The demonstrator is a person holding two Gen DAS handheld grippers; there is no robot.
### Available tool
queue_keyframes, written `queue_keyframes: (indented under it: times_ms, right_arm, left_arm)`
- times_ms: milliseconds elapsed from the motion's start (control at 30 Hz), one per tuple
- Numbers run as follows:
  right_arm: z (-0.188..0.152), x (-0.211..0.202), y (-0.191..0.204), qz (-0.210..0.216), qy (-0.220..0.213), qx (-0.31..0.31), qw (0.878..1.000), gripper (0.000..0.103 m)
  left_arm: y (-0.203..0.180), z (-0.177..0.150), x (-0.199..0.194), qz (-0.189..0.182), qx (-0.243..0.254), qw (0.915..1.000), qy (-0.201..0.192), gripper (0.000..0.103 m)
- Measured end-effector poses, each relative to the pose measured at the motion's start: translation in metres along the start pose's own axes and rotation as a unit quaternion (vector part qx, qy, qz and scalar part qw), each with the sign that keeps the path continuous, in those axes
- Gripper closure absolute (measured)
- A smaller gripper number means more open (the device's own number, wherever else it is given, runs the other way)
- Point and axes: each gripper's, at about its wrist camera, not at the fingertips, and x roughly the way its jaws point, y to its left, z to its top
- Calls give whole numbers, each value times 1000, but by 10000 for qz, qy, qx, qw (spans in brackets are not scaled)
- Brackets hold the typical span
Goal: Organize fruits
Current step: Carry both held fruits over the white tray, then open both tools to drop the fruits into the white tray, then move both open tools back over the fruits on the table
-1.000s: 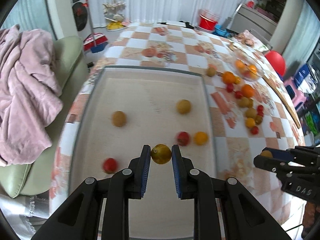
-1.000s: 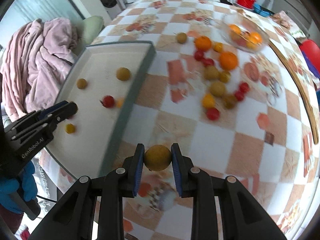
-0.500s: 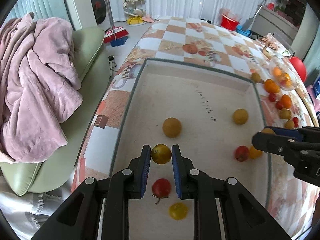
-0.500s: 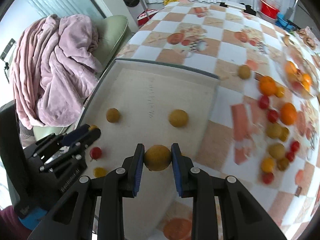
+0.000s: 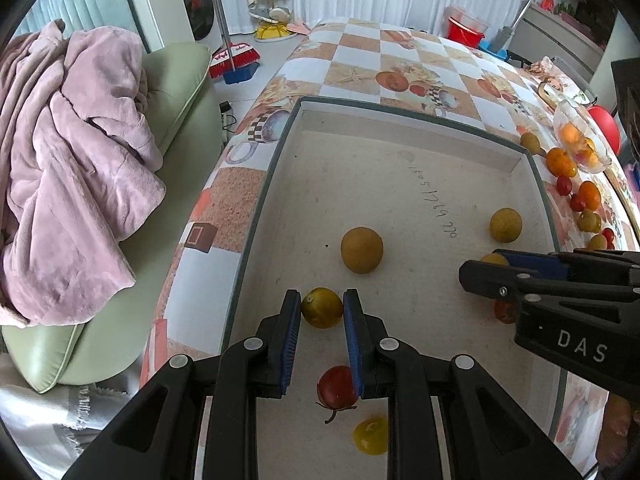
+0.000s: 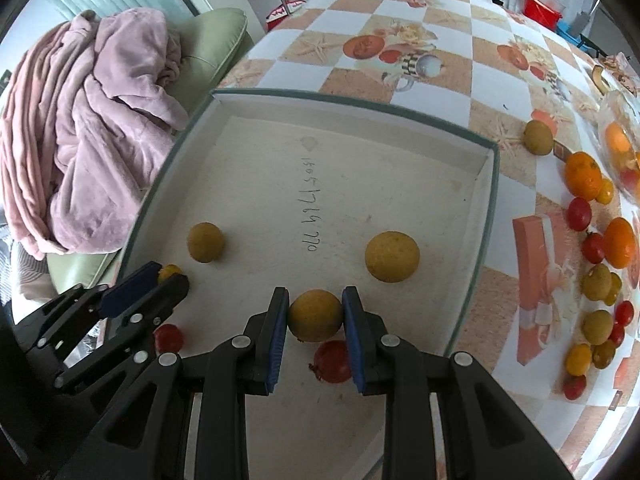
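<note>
Red tomato (image 5: 505, 312) half behind right gripper (image 5: 480, 270)

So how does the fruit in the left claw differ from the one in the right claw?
The left claw grips a small yellow fruit with a greenish tinge and glossy skin. The right claw grips a tan-brown fruit, bigger and matte. Both are round, clamped between blue pads over the tray.

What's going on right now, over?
Left gripper shut on small yellow fruit, right gripper shut on tan fruit. Both over the tray. Red tomato under right fingers.
</note>
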Motion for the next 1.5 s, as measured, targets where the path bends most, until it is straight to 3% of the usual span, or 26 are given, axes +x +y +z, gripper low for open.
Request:
queue_keyframes:
  times_ms: [200,300,367,400,433,700,867,1033,1267,1367,1500]
  right_arm:
    - [1,0,1,-18,-19,-58,10000,73]
    - [-1,-5,-2,42,-34,-49,10000,66]
    - [-2,-13,-3,92,-128,-57,9999,58]
    - [-2,-16,-3,118,-160,-56,9998,51]
    - [-3,-21,-4,159,-217,-51,9996,44]
    - [-20,-63,-23,358,-443,248,9981,24]
    - [-48,-92,-53,336,-354,581,9971,23]
    - [-83,-129,-101,180,-289,1296,9910,23]
    - [-127,-184,-137,-47,-334,1788,9833,23]
    - [-129,-206,-149,-102,-494,1861,9812,23]
    - [-116,-229,-164,-181,-758,1874,9792,23]
  left_arm:
    - [-1,0,2,95,59,9999,38,79]
    - [-1,0,2,115,69,9999,65,79]
    - [-1,0,2,99,57,9999,77,58]
    - [-1,-1,-1,123,33,9999,12,35]
    - [-1,-2,-6,107,30,9999,-124,33]
    - [-17,-1,-21,115,260,9996,-53,33]
    - [-36,1,-50,-182,470,9987,-56,33]
    - [-54,1,-90,-664,524,9964,48,33]
    - [-91,-22,-137,-1199,1038,9863,457,33]
    - [-108,-20,-159,-1314,1339,9816,366,33]
    - [-130,6,-177,-1398,1460,9794,-29,33]
